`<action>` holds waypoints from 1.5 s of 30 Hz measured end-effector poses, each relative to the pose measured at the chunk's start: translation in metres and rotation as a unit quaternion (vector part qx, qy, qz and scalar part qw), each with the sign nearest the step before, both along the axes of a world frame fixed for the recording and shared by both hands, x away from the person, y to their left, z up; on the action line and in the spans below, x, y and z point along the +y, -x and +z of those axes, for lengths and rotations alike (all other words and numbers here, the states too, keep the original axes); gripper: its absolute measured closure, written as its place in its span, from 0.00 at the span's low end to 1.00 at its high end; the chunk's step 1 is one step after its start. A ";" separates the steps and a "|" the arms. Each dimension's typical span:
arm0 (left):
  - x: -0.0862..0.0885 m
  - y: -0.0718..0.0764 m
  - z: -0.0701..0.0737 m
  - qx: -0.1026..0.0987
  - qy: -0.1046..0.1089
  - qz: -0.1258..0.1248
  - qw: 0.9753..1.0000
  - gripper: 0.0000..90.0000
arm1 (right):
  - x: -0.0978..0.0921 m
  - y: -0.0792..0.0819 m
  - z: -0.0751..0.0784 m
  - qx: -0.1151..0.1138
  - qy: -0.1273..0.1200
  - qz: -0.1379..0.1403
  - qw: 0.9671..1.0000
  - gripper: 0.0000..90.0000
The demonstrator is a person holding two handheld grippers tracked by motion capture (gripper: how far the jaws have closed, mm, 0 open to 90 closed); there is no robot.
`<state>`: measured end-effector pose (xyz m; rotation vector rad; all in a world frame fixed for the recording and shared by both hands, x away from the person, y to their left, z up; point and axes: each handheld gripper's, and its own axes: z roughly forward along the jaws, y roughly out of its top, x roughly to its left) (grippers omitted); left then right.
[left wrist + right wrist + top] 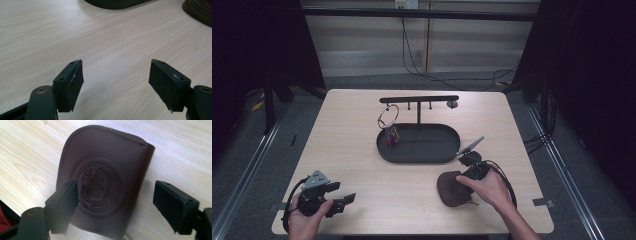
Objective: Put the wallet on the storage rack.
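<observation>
1. Bench (362, 150): pale wood-grain top, filling the middle of the high view; dark floor and black frame posts around it.

2. Left gripper (343, 199): lower left of the high view, held in the person's left hand (304, 212), with a grey three-cornered plate on top. Jaws spread wide apart with nothing between them. In the left gripper view (116, 80) the two black jaws rise from the bottom edge over bare wood, clear of any object.

3. Right gripper (459, 187): lower right of the high view, held in the person's right hand (489, 190), cable looping round the wrist. Jaws parted. In the right gripper view (115, 202) they stand over the pouch, the left-of-frame jaw in front of its surface and the right-of-frame jaw out beyond its edge over bare wood. Whether either jaw touches the pouch cannot be told.

4. Brown leather pouch (105, 177): lies flat on the bench, lower right of centre in the high view (452, 189), just under the right gripper. Round embossed emblem with a cartoon face on the upper side; zip along one curved edge. A corner of it sits at the upper right of the left gripper view (200, 11).

5. Black oval tray (432, 150): centre of the high view, above the pouch and apart from it. A T-shaped stand (419, 100) rises from it, with short pegs under the crossbar.

6. Key ring (388, 116): hangs on the left side of the stand, with small coloured pieces below it inside the tray.

7. Grey pen-like tool (471, 146): slanted, beside the tray's right end.
</observation>
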<state>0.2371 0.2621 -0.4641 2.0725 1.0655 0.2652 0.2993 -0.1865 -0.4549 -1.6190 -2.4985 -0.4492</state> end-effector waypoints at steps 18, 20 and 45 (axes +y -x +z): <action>0.002 0.000 0.000 -0.002 0.005 0.004 1.000 0.31 | 0.003 -0.009 -0.016 0.040 -0.028 -0.024 0.999 0.23; 0.002 0.001 0.000 -0.002 0.007 0.005 1.000 0.31 | 0.003 -0.008 -0.015 0.040 -0.032 -0.024 0.998 0.26; 0.002 0.001 0.001 -0.002 0.012 -0.008 1.000 0.30 | 0.016 -0.012 0.024 0.000 -0.007 -0.020 1.000 0.65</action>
